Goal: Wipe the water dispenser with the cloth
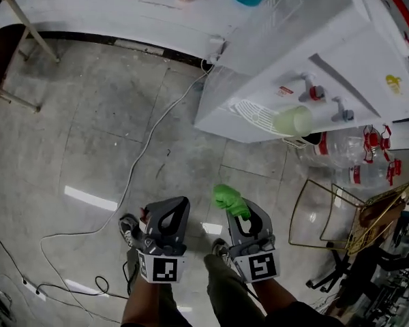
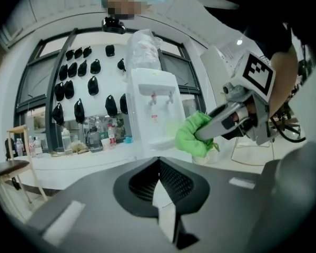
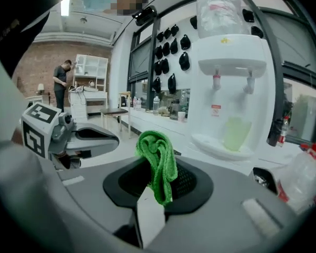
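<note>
Since the cloth [image 1: 228, 198], judged light, soft and limp, bunches freely, the right gripper [image 1: 240, 212] has its fingers closed on a fold of it above the floor [image 1: 88, 128], well apart from the water dispenser [image 1: 313, 53], while the left gripper [image 1: 172, 204] has its fingers together on nothing.

Water dispenser [image 1: 313, 67]: white, seen from above, with two taps on its front.
Cup [image 1: 294, 121]: pale green, on the water dispenser's drip tray under the taps.
Cloth [image 1: 229, 198]: bright green and bunched, on the front side of the water dispenser and well apart from it.
Right gripper [image 1: 237, 213]: in front of the water dispenser, over the floor, its tips pinching the cloth.
Left gripper [image 1: 168, 210]: farther left of the water dispenser than the right gripper, tips together.
Cable [image 1: 144, 154]: white, trailing across the floor from the water dispenser's left corner.
Bottles [image 1: 358, 157]: clear, lying just beside the water dispenser's right front.
</note>
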The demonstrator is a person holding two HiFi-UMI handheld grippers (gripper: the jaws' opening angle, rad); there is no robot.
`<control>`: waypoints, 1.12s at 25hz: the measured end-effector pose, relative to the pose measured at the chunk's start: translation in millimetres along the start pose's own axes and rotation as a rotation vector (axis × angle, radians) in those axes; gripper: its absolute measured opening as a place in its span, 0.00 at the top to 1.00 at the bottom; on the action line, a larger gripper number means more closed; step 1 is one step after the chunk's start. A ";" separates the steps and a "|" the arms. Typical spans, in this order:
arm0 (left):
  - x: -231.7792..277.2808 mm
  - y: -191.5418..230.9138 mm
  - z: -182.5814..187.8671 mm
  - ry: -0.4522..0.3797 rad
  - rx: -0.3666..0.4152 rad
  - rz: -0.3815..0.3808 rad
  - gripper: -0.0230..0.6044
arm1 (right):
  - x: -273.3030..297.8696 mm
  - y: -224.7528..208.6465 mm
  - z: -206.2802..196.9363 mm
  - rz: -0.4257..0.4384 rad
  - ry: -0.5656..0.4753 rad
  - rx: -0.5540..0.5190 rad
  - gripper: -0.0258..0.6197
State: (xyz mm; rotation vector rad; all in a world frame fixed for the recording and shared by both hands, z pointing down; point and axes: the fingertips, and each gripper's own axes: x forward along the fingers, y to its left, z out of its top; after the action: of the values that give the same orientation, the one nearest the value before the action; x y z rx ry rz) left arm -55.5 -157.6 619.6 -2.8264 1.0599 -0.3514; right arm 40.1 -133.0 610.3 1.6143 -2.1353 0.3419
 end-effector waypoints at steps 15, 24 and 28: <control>-95.4 29.6 217.8 0.162 -0.105 0.028 0.96 | -154.4 -16.6 200.5 0.010 -0.059 0.039 0.82; -101.6 23.6 359.2 0.075 -0.028 -0.017 0.96 | -243.2 -49.3 275.4 -0.053 -0.115 0.041 0.82; -109.7 11.4 399.4 0.060 -0.009 -0.022 0.96 | -276.4 -56.1 293.2 -0.056 -0.143 0.035 0.82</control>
State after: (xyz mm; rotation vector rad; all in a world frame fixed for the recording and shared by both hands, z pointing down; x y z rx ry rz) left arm -43.0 -88.0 211.3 -2.8543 1.0439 -0.4375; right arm 97.9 -46.3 217.1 1.7627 -2.1940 0.2550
